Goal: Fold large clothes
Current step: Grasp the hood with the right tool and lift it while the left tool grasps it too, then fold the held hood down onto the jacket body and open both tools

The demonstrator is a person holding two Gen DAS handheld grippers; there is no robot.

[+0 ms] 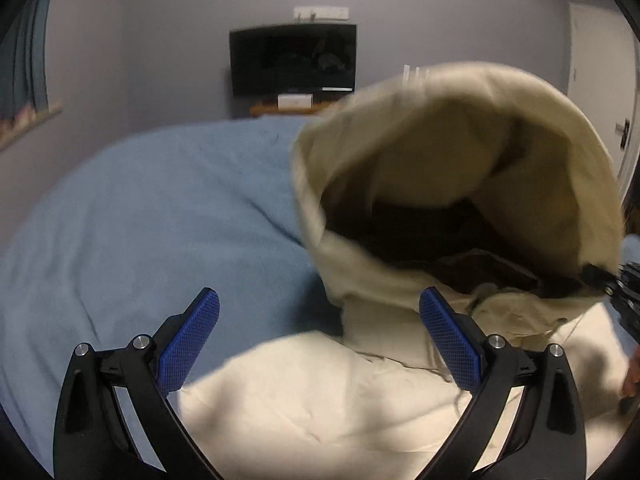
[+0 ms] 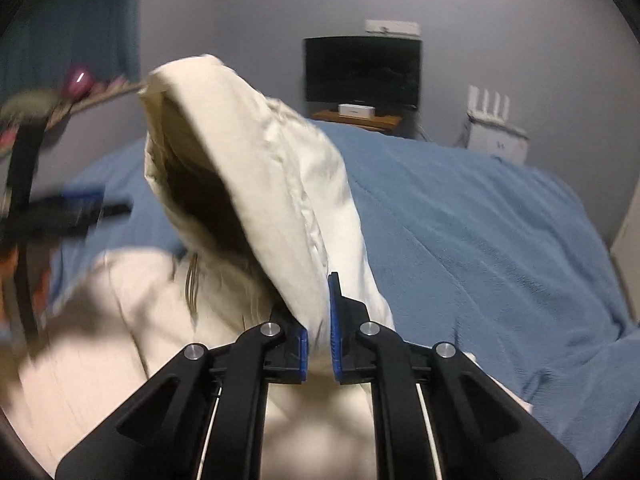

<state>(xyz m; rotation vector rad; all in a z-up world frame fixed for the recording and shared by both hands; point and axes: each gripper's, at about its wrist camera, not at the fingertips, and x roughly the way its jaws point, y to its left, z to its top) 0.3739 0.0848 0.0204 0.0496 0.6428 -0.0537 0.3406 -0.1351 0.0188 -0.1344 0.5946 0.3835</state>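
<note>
Cream hoodie (image 2: pixel 256 184): soft, limp, bulky | right claw (image 2: pixel 318 332) clenched on hood edge | left claw (image 1: pixel 320 344) released, hoodie body beneath | regrip at seams

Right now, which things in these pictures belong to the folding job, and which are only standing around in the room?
For the job:
- cream hooded garment, hood lifted
- right gripper, shut on the hood's edge
- left gripper, open, holding nothing
- blue bedcover, the surface under the garment

Only standing around:
- dark screen
- wooden shelf below it
- white box
- curtain
</note>
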